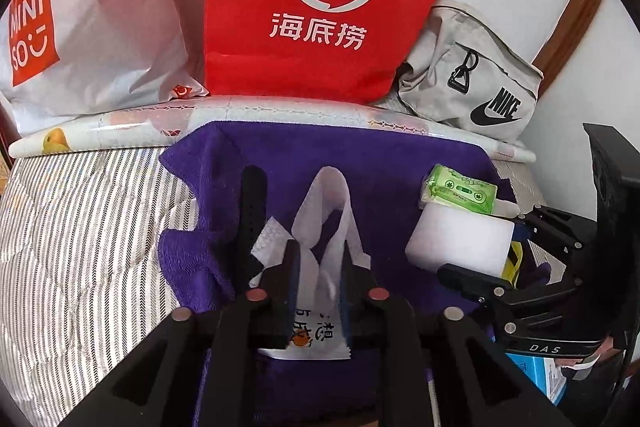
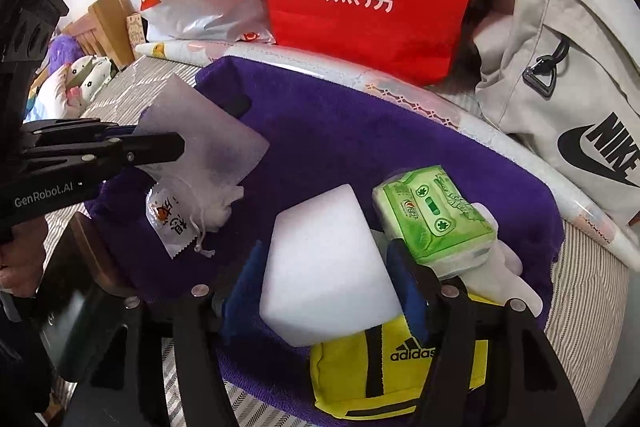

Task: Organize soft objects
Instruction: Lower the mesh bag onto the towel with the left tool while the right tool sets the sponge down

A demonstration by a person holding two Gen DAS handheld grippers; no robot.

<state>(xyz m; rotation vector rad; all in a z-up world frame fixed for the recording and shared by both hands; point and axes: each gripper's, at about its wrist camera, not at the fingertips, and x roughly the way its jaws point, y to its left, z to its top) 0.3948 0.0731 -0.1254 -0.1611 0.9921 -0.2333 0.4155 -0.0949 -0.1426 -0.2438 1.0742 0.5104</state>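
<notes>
The left gripper (image 1: 320, 267) is closed on the thin white drawstring pouch (image 1: 320, 223), holding it above the purple towel (image 1: 360, 155) near the towel's left edge; the pouch hangs between the pads and looks very light and limp. The right gripper (image 2: 332, 267) has the white foam block (image 2: 328, 267) between its blue pads (image 2: 240, 291), but I cannot tell if the pads really press on it or only stand beside it. The block rests partly on a yellow pouch (image 2: 360, 379) at the near edge of the towel, and just beside it lies a green tissue pack (image 2: 436, 215). In my judgement the foam is light and springy, so it should be taken across its two flat sides with gentle force, else it will be squeezed out of shape. The tissue pack has a smooth plastic wrap and may slip; holding it by its long sides seems safest.
</notes>
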